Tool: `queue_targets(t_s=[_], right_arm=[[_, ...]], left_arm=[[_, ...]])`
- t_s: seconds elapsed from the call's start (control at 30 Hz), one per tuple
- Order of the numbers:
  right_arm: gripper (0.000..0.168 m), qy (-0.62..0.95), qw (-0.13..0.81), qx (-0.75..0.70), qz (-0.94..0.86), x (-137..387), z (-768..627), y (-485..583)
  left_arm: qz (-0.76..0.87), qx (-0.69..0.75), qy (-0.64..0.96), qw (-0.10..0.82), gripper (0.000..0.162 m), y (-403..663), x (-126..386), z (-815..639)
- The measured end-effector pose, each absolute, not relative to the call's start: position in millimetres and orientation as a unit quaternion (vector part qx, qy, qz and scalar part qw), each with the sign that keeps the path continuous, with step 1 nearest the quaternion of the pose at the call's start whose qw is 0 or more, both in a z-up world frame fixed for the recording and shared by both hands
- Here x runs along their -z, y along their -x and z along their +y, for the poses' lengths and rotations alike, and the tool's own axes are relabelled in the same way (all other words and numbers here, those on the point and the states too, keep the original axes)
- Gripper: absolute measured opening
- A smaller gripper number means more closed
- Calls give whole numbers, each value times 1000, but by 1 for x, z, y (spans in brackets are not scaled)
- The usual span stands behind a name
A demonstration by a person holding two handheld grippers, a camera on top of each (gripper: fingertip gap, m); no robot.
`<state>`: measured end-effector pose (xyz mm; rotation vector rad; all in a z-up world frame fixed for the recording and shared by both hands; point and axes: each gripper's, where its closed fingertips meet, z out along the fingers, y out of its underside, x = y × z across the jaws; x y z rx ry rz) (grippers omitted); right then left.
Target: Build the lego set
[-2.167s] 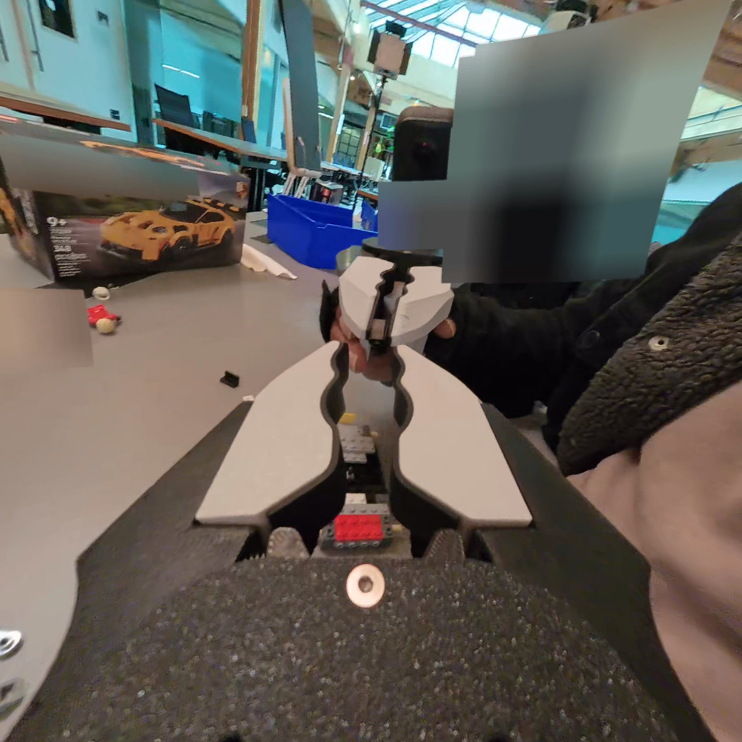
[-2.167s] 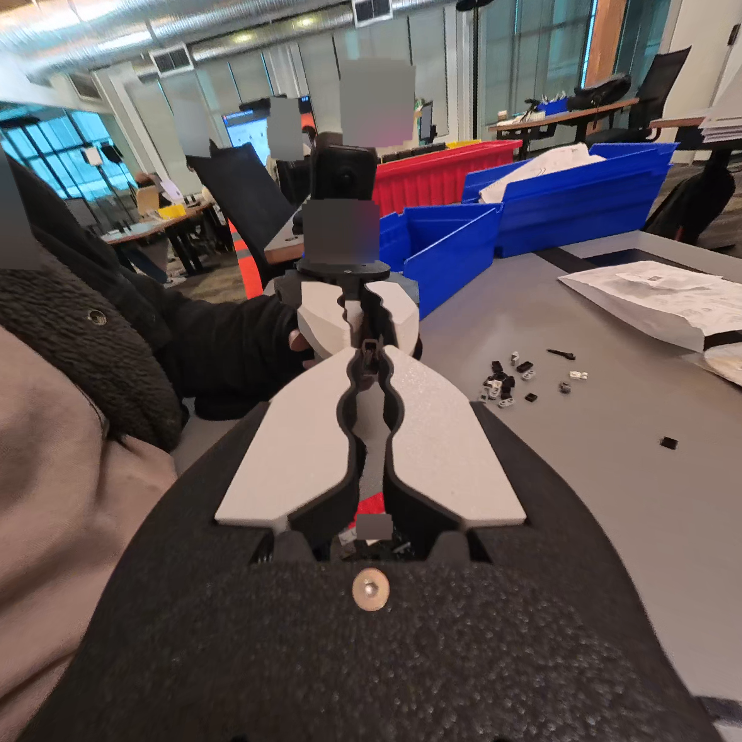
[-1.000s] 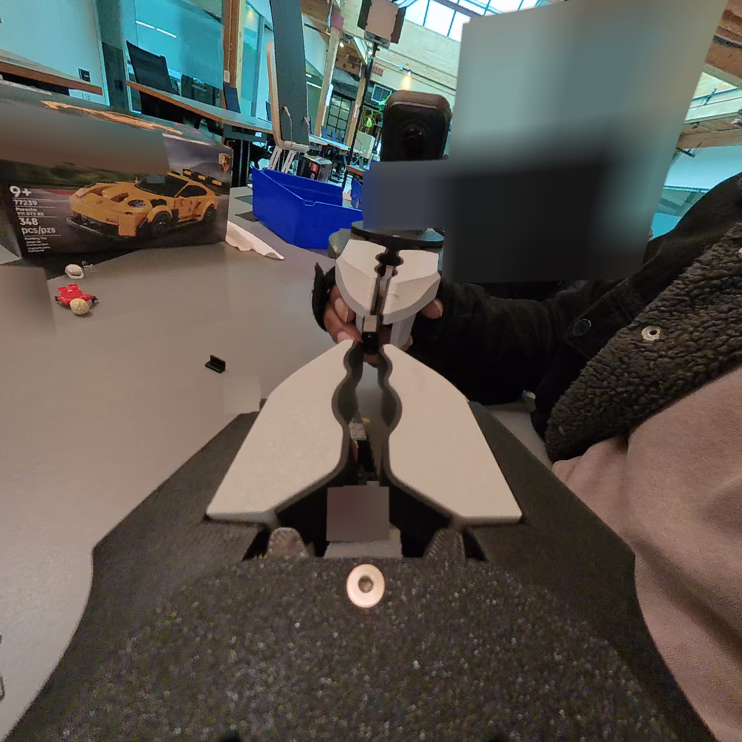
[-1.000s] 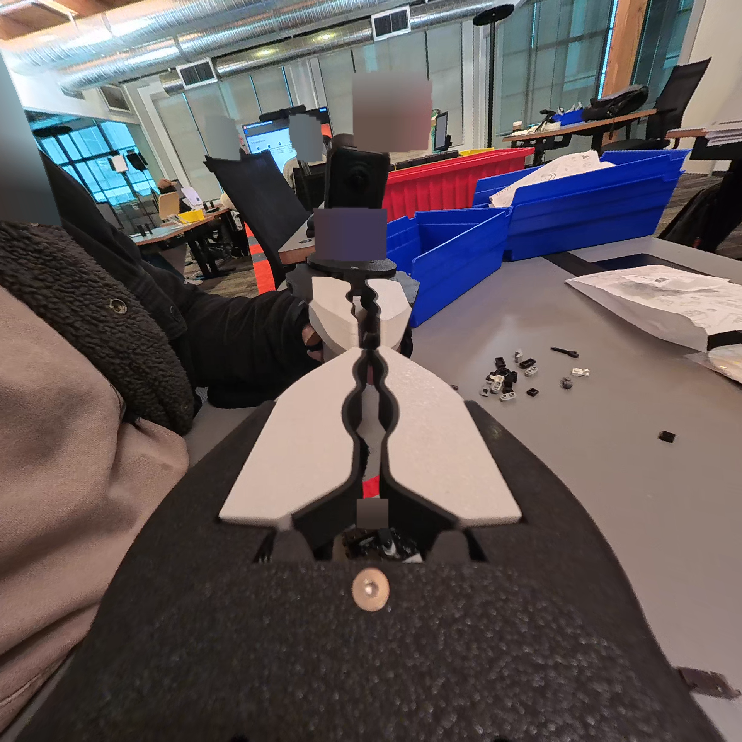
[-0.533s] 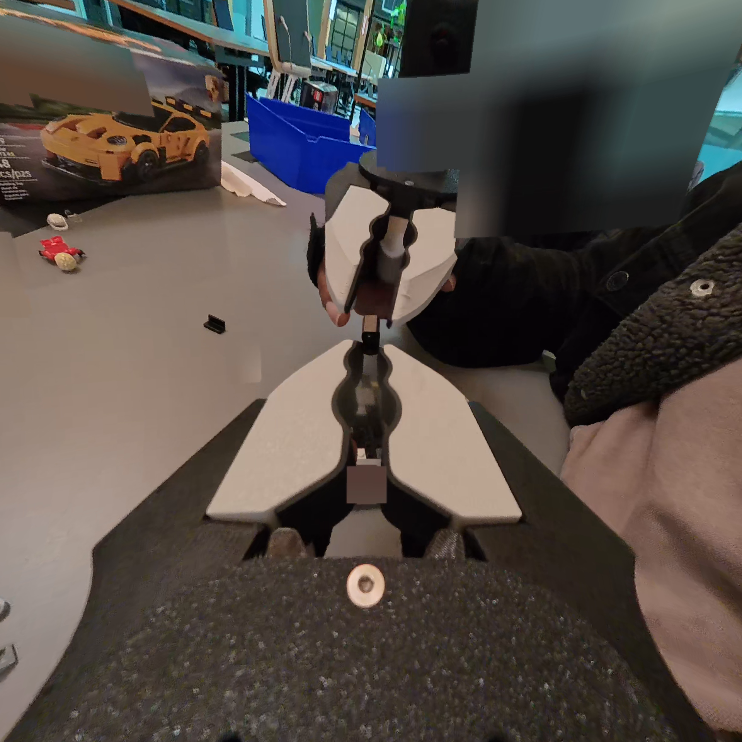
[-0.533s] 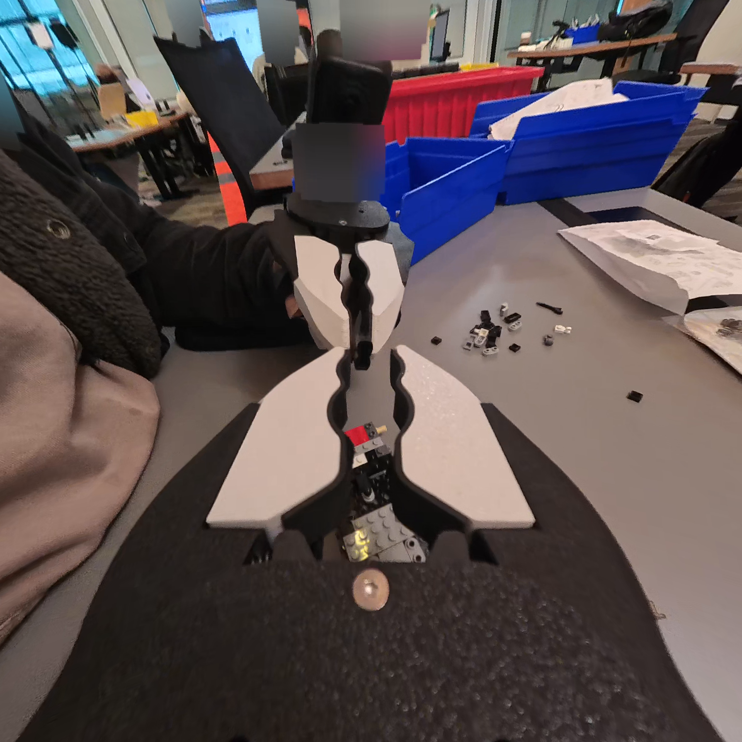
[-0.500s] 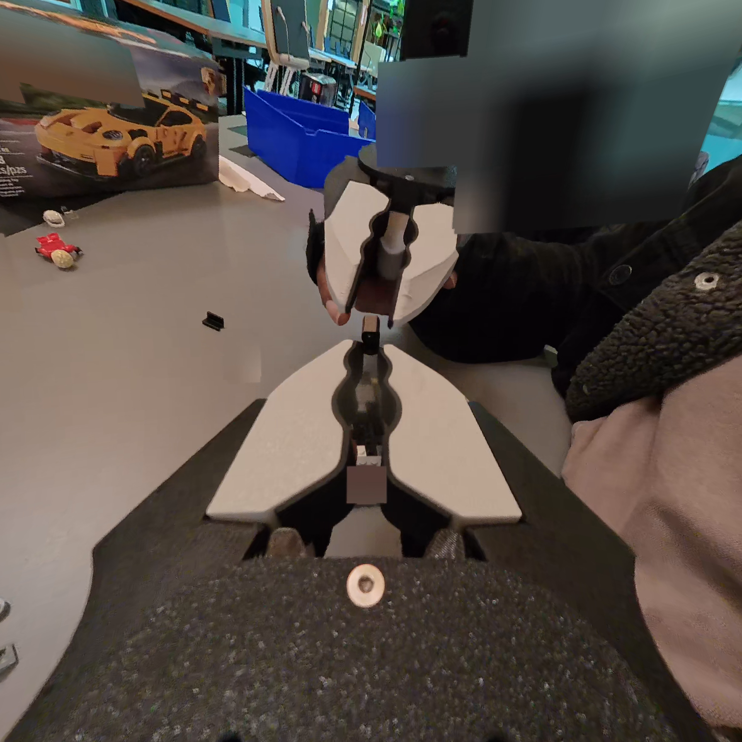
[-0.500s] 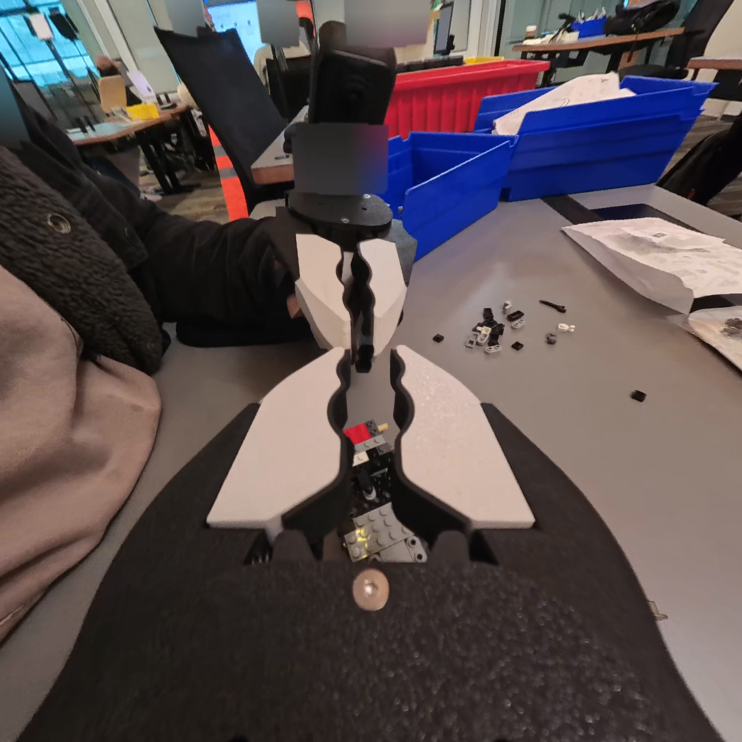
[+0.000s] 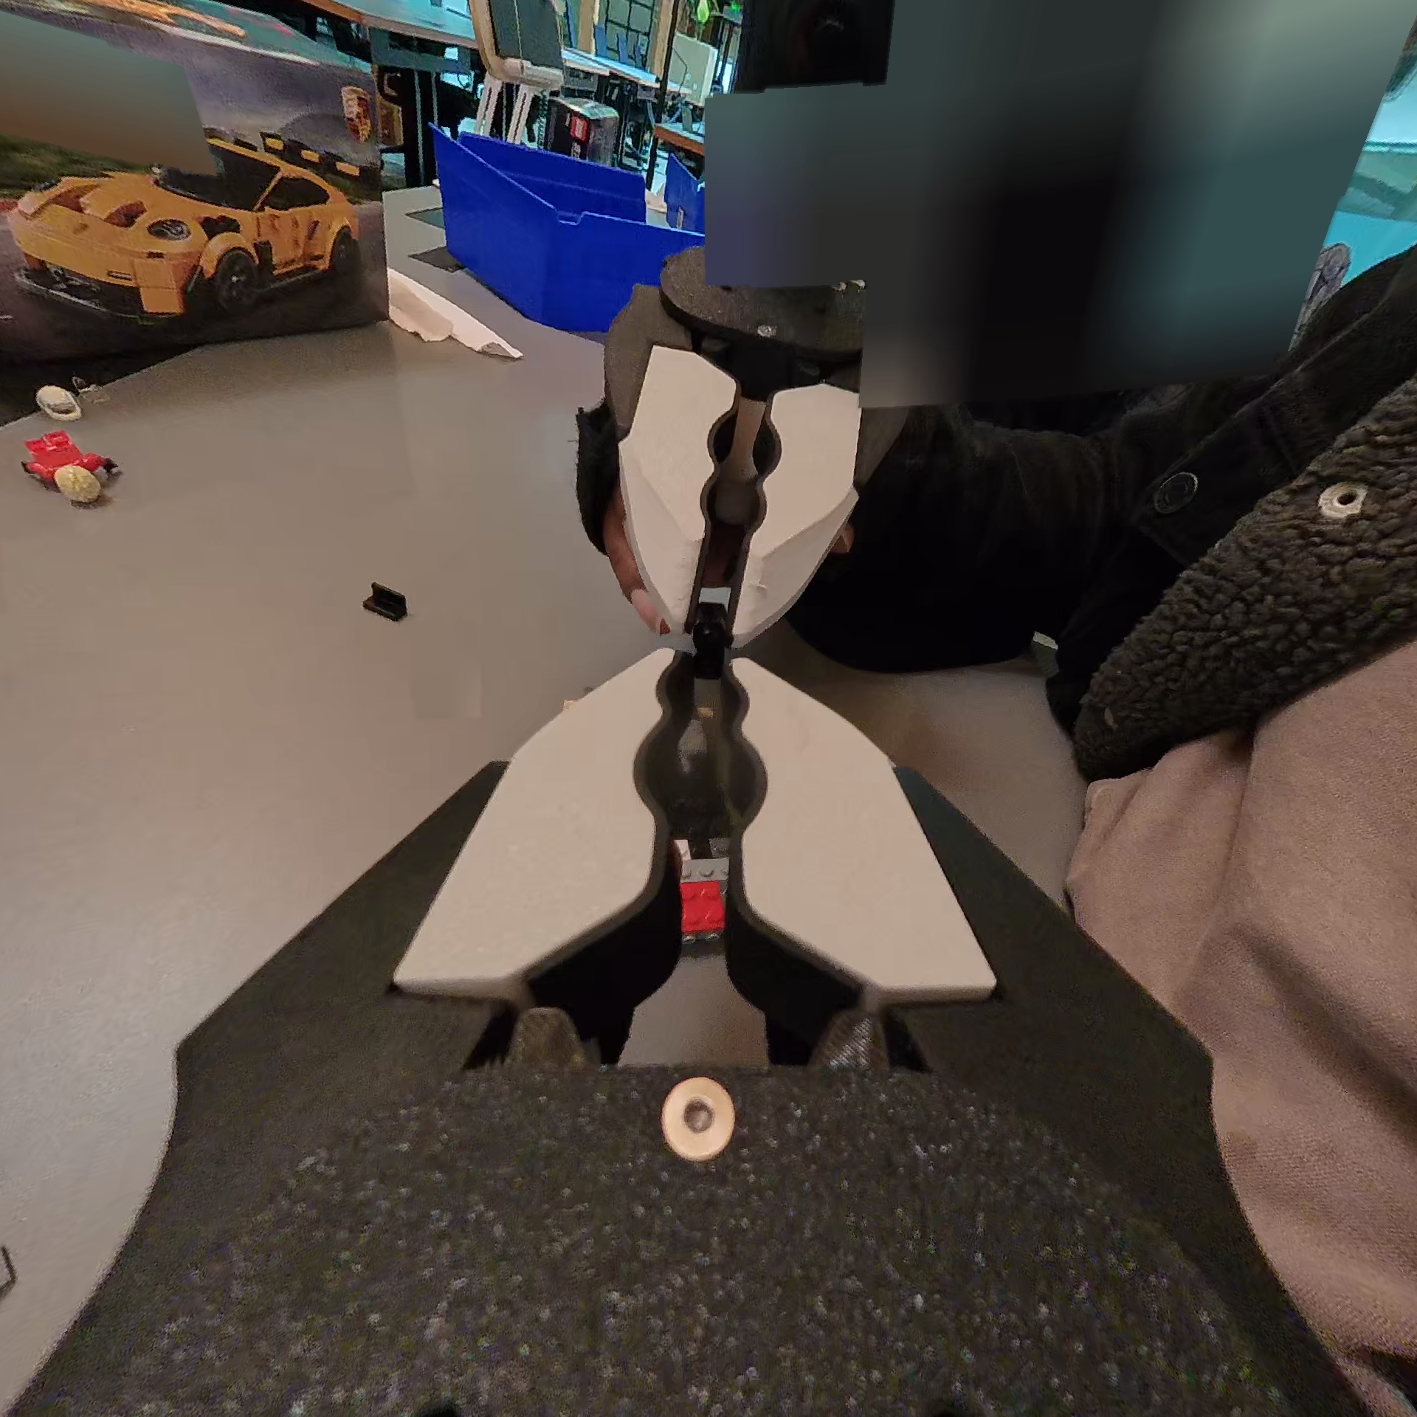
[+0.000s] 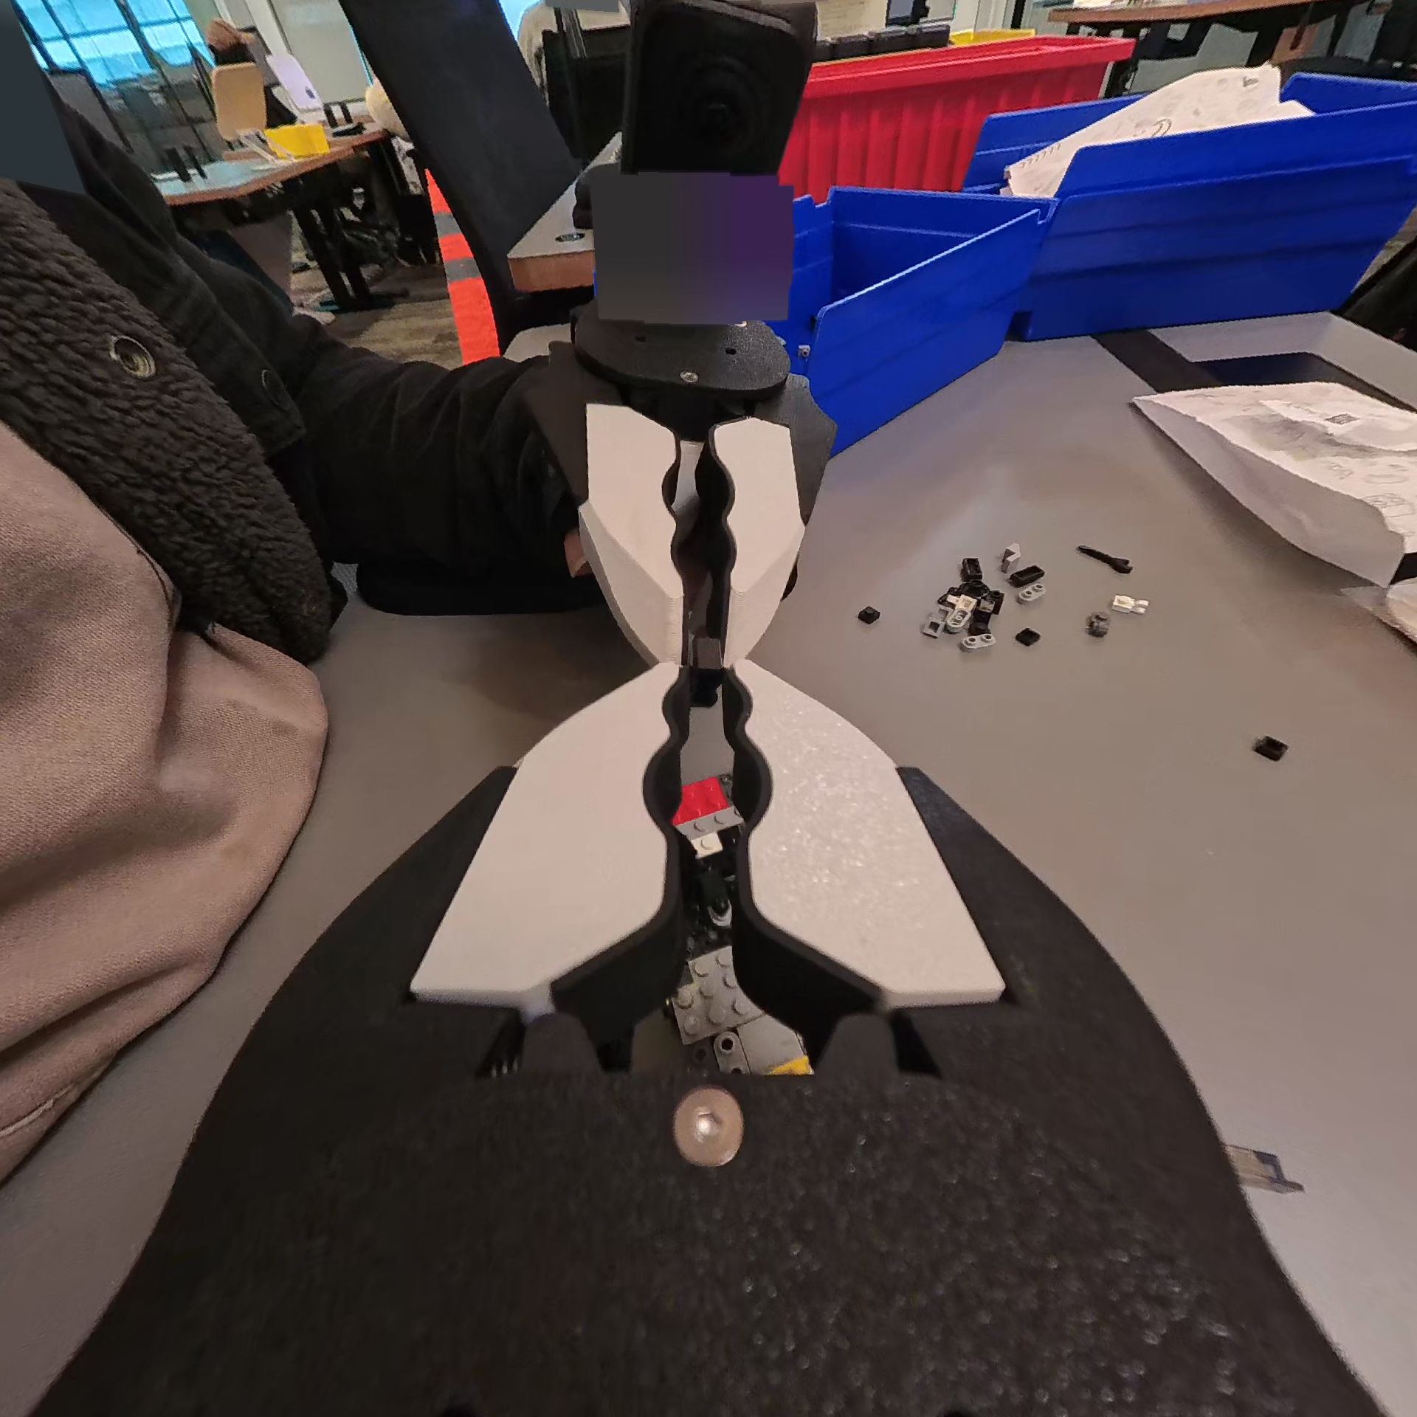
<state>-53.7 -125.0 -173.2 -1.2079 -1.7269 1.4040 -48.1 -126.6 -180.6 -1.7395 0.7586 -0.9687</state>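
Left wrist view centre: my left gripper (image 9: 704,665) and right gripper (image 9: 709,617) meet tip to tip, both pinching one small black piece (image 9: 708,635), I judge a handover. Lower centre, the lego build (image 10: 709,813) lies on the grey table (image 10: 1073,805) beneath my fingers; loose pieces (image 10: 989,594) wait right of centre.

Legible markings: none transcribed.
Set box (image 9: 192,207) carries a crest emblem and a yellow car picture; white paper bag (image 10: 1296,460) carries fine print; lettering too small to make out.
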Motion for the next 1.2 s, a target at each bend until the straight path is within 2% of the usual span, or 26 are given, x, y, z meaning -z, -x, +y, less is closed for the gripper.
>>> queue_targets(t_s=[0.47, 0.6, 0.73, 0.83, 1.2], right_arm=[[7, 453, 290, -517, -665, 181, -126, 51], [7, 459, 313, -526, -644, 173, -119, 54], [7, 460, 327, -547, -618, 162, -113, 55], [7, 454, 322, -550, -623, 164, -119, 56], [7, 451, 294, -536, -650, 176, -127, 54]], left_arm=[[302, 415, 704, 490, 6, 50, 173, -128], [274, 418, 701, 509, 6, 54, 169, -121], [265, 424, 696, 516, 17, 55, 167, -119], [270, 428, 692, 515, 6, 52, 167, -120], [295, 432, 685, 507, 0, 51, 164, -128]])
